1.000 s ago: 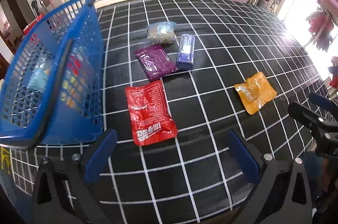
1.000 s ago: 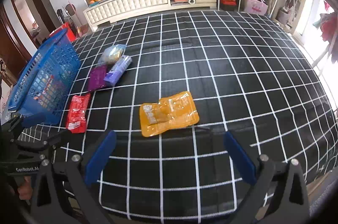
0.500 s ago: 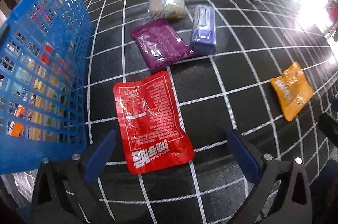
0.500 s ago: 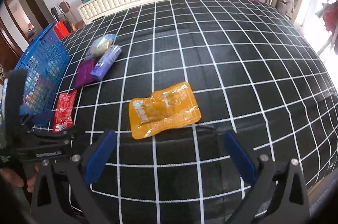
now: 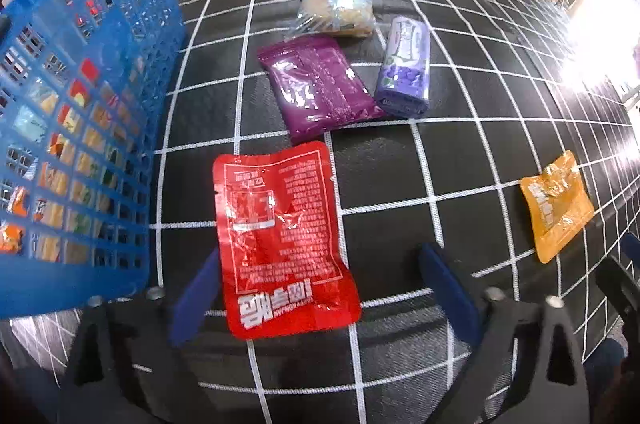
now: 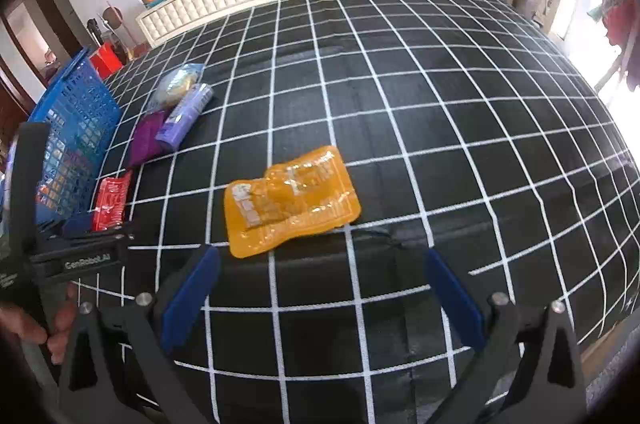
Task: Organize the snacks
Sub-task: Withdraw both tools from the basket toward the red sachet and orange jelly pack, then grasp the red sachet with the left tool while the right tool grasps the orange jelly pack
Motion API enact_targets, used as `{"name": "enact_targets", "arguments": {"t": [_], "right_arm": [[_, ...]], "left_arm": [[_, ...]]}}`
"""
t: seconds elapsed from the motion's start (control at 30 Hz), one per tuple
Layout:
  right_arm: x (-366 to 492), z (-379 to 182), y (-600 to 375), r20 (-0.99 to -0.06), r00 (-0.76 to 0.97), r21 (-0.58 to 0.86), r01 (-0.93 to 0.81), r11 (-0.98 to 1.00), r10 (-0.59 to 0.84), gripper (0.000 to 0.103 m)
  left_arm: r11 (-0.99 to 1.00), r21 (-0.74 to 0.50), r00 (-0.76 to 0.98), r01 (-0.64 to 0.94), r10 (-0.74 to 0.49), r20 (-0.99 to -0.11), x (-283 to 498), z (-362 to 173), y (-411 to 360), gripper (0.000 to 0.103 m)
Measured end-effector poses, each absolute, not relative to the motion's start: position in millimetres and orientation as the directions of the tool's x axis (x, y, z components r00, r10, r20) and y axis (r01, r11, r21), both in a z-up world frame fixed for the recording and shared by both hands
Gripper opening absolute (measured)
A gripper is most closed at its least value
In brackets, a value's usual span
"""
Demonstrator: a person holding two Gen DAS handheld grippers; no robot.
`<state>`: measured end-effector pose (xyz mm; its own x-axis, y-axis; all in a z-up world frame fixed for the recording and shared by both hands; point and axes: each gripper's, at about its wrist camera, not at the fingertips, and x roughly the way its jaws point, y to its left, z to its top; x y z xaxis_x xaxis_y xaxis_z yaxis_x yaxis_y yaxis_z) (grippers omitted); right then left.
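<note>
Snacks (image 5: pixel 56 180) inside blue basket (image 5: pixel 120 36), red packet (image 5: pixel 280 240) beside it

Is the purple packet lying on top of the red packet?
No, the purple packet lies just beyond the red packet, not on it.

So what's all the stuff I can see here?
red packet: 1, red, flat on the cloth between the left gripper's open jaws
purple packet: 1, purple, beyond the red one
lilac pack: 1, lilac, beside the purple packet
clear bag: 1, see-through, farthest back
orange packet: 1, orange, ahead of the right gripper
basket: 1, blue, on the left, snacks inside
cloth: 1, black with white grid
left gripper: 1, open
right gripper: 1, open
hand: 1, holding the left gripper
</note>
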<state>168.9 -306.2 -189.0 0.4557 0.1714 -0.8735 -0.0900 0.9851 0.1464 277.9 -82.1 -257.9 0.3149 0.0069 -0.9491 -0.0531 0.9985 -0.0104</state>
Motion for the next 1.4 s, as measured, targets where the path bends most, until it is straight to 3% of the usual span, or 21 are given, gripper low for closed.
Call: {"name": "enact_targets", "arguments": {"t": [0.03,0.07,0.17,0.2,0.3,0.8,1.13,1.4], "right_arm": [[169,-191,-308,-0.876,0.452,0.147,-0.082,0.986,0.168,0.103],[170,-193,-309,-0.879,0.447,0.151,-0.073,0.986,0.167,0.103],[170,-196,-315,-0.884,0.435,0.167,-0.046,0.985,0.170,0.103],[169,-197,-316,-0.885,0.432,0.171,-0.041,0.984,0.172,0.103],[169,-196,-319,-0.885,0.432,0.173,-0.034,0.984,0.170,0.103],[184,-191,-303,-0.896,0.385,0.180,-0.142,0.973,0.222,0.103],[207,-177,-282,-0.902,0.325,0.005,-0.650,0.760,0.284,0.103],[208,-203,-276,-0.923,0.239,-0.022,-0.814,0.581,0.300,0.103]], "left_arm": [[0.999,-0.012,0.321,-0.044,0.002,-0.947,273,-255,-81,0.072],[0.999,-0.015,0.327,-0.040,-0.001,-0.945,271,-252,-82,0.054],[0.999,-0.034,0.321,-0.040,-0.020,-0.947,270,-250,-80,0.043],[0.998,-0.054,0.327,-0.027,-0.043,-0.944,268,-248,-80,0.032],[0.998,-0.067,0.328,-0.004,-0.062,-0.942,264,-242,-87,0.026],[0.987,-0.157,0.379,0.025,-0.155,-0.912,233,-214,-89,0.023],[0.974,-0.221,0.374,0.052,-0.224,-0.900,216,-200,-87,0.023],[0.968,-0.227,0.352,0.108,-0.251,-0.902,207,-209,-120,0.023]]}}
